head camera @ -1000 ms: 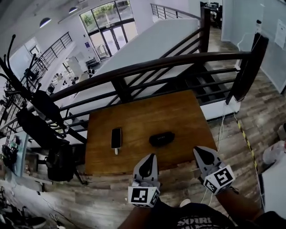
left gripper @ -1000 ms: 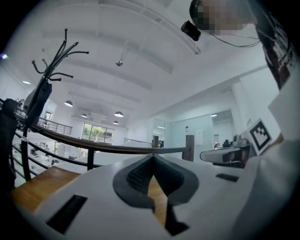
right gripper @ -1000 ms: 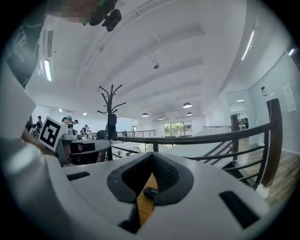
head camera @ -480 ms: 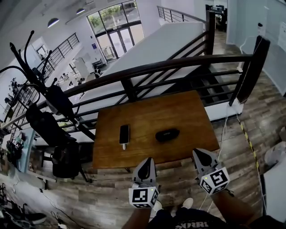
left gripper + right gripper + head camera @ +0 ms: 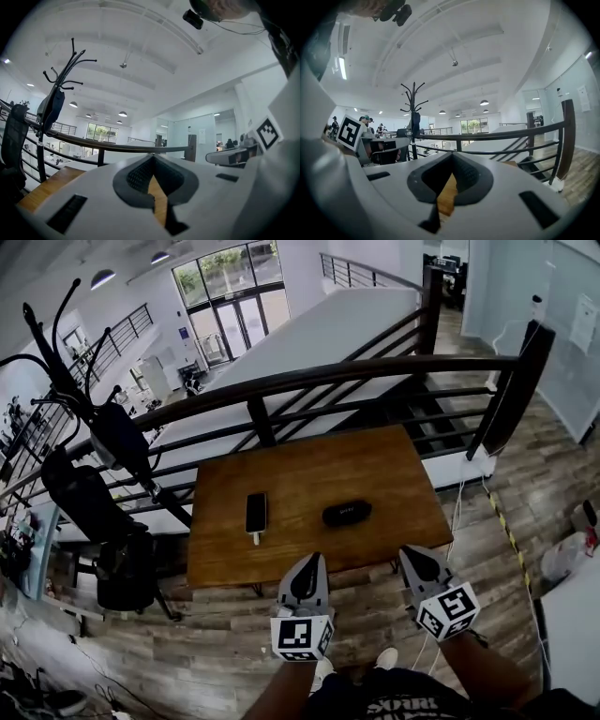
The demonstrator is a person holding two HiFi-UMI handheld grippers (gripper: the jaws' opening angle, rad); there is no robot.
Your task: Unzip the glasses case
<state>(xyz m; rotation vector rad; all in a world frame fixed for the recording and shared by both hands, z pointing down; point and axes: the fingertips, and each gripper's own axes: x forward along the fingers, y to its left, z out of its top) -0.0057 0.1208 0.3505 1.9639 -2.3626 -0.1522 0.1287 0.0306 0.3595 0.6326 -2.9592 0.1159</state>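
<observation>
Nearing table [image 5: 309, 470] | left gripper [image 5: 309, 565], right gripper [image 5: 411, 559] — jaws together | glasses case [image 5: 347, 513] untouched

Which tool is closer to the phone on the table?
Left. The left tool hangs by the near edge of the table, a little right of the phone. The right tool is farther right, past the glasses case.
</observation>
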